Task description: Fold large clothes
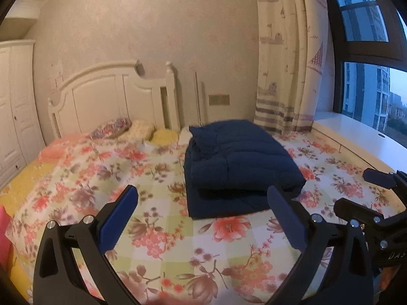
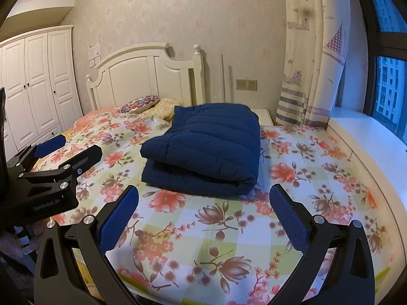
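Note:
A navy quilted garment (image 1: 239,162) lies folded into a thick rectangular stack on the floral bedspread (image 1: 162,228); the right wrist view shows the same garment (image 2: 206,147) near the middle of the bed. My left gripper (image 1: 203,200) hovers open above the bedspread, just short of the stack's near edge, with nothing between its blue pads. My right gripper (image 2: 204,203) is likewise open and empty, a little in front of the stack. The right gripper (image 1: 356,193) also appears at the right edge of the left wrist view, and the left gripper (image 2: 70,146) at the left of the right wrist view.
A white headboard (image 2: 150,76) and pillows (image 1: 137,129) are at the far end of the bed. A white wardrobe (image 2: 33,81) stands at left. A patterned curtain (image 2: 310,50), a white window ledge (image 2: 368,137) and a window (image 1: 368,50) run along the right.

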The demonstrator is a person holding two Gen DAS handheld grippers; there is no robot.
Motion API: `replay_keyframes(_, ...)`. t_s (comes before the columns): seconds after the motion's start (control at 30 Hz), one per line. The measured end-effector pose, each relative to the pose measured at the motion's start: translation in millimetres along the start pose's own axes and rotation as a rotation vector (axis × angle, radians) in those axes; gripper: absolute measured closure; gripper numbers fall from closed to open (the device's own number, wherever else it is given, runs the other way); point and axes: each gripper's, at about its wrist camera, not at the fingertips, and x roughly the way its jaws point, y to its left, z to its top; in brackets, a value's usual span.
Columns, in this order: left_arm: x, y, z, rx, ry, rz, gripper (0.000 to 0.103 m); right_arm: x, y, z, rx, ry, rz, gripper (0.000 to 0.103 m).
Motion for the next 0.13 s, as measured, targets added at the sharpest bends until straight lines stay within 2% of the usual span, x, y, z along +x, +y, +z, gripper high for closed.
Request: replay_keyframes(0.13,34.1,17.8,-7.9,-0.031,0.114,-0.018,0.002,20.7,-18.3,-4.8,0.003,0.05,-0.038,0.004)
